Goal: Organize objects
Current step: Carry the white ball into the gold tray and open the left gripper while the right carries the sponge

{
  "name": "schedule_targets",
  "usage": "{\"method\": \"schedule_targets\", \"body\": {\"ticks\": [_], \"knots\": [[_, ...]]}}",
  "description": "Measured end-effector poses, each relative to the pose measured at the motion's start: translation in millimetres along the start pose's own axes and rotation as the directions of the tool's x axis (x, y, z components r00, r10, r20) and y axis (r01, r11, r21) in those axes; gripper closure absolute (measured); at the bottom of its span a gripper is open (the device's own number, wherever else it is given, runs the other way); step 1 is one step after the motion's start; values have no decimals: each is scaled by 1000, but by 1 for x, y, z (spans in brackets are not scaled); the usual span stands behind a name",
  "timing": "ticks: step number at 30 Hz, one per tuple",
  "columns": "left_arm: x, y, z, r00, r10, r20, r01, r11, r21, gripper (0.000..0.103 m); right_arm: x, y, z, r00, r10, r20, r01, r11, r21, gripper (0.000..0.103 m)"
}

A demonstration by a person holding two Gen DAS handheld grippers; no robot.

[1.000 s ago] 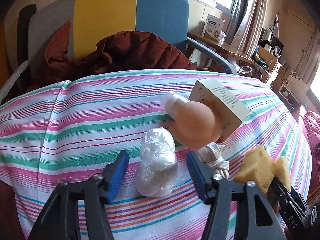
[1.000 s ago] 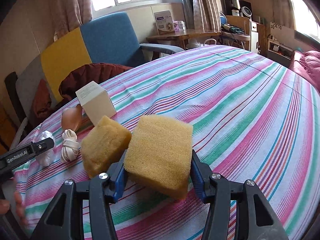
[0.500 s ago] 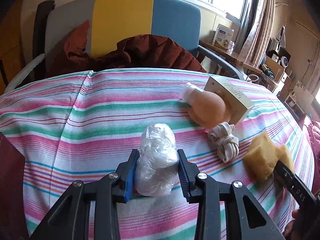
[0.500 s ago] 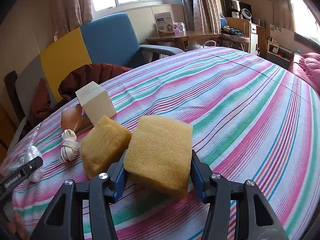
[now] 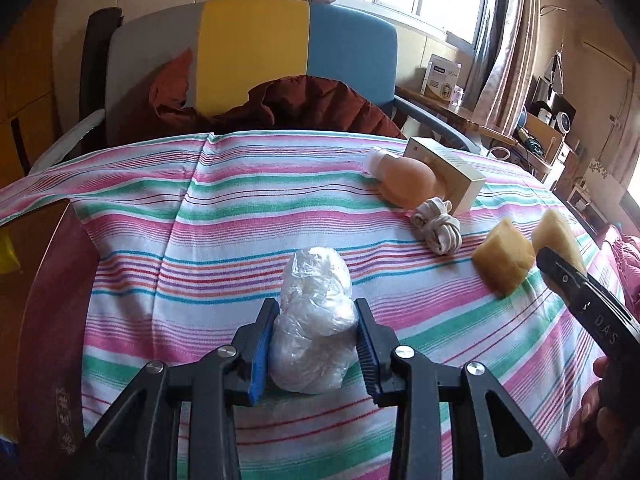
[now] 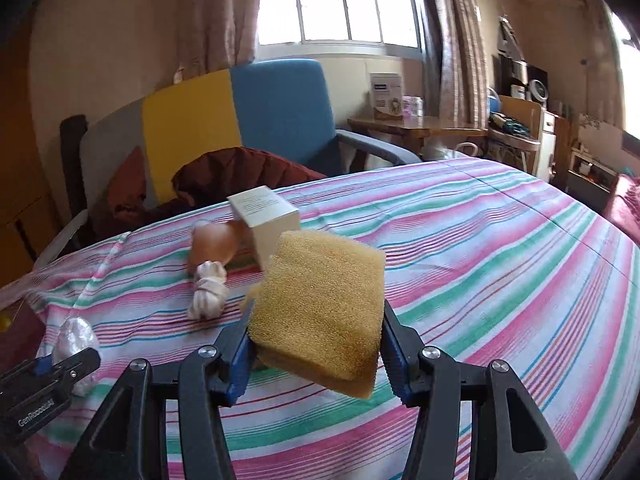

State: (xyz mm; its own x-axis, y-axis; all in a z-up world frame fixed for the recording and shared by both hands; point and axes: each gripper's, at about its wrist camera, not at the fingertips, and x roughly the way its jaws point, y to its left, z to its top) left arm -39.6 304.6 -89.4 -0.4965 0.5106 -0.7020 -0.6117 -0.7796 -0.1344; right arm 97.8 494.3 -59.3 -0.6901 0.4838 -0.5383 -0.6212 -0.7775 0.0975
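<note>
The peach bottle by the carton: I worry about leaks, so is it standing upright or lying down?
Lying down. The peach bottle rests on its side on the striped cloth, white cap pointing away from the carton.

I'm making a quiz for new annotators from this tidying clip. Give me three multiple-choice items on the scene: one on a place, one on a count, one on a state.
1. Where does the cord bundle lie?
A. On the chair
B. On the cloth by the bottle
C. On top of the box

2. How many sponges show in the left wrist view?
A. One
B. Two
C. Four

3. What are the left tongs doing?
A. Gripping the plastic bag
B. Gripping the box
C. Standing wide open and empty

Answers:
1 B: the cord bundle rests on the striped cloth just in front of the bottle and the box.
2 B: one sponge sits on the cloth, the other sponge is in the right tongs.
3 A: the left tongs press on both sides of the plastic bag.
</note>
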Motion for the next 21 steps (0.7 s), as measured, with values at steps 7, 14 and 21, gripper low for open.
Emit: {"method": "schedule_targets", "body": {"ticks": [7,14,21], "knots": [[-15,5,-14,1000,1,-2,-1,1000,-5,66,-16,35,-18,995,93,-22,-95,990,-102,48],[-43,7,-34,997,-68,-25,67,997,-38,66,-20,53,-29,995,98,-34,-102,979,-176,47],[-89,22,-32,994,-103,44,106,992,-70,66,-22,57,-31,996,85,-39,-91,976,-196,47]]}}
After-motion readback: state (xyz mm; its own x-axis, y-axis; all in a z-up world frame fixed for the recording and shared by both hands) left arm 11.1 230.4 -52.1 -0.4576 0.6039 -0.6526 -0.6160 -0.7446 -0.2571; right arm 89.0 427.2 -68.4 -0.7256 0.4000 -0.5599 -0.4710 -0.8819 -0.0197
